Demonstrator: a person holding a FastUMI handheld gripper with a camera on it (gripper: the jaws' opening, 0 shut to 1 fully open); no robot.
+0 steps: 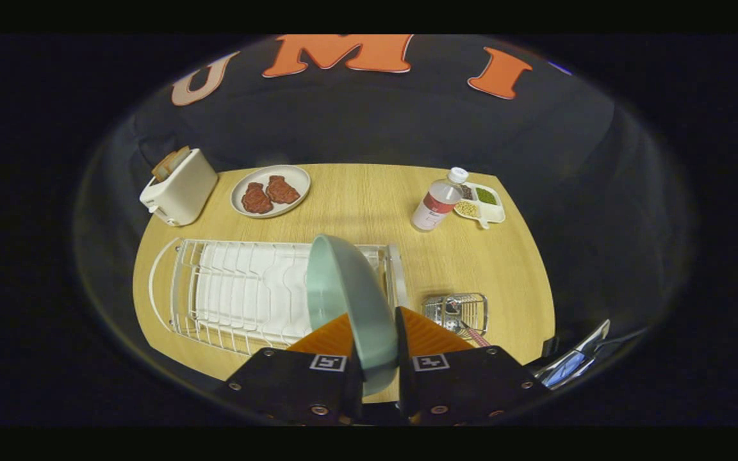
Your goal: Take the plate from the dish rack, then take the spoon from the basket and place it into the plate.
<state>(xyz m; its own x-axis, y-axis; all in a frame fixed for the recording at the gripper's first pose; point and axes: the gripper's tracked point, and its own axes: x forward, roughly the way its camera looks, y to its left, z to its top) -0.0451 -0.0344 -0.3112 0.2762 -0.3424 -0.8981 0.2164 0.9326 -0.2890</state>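
Claw (378, 349) grips the plate on edge.
The pale green plate (343, 294) stands upright between both fingers, pinched at its rim, over the right end of the white dish rack (234, 294) on the table (369, 198). The wire basket (457, 312) sits just right of the rack, with the spoon (473, 335) handle poking out of it.

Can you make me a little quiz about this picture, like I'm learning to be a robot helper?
1. True or false: the claw is pinching the green plate.
2. What stands beside the plate of meat: A toaster, B kettle, C pan?
3. What container sits just right of the dish rack?

Key: 1 true. 2 A. 3 the wire basket.
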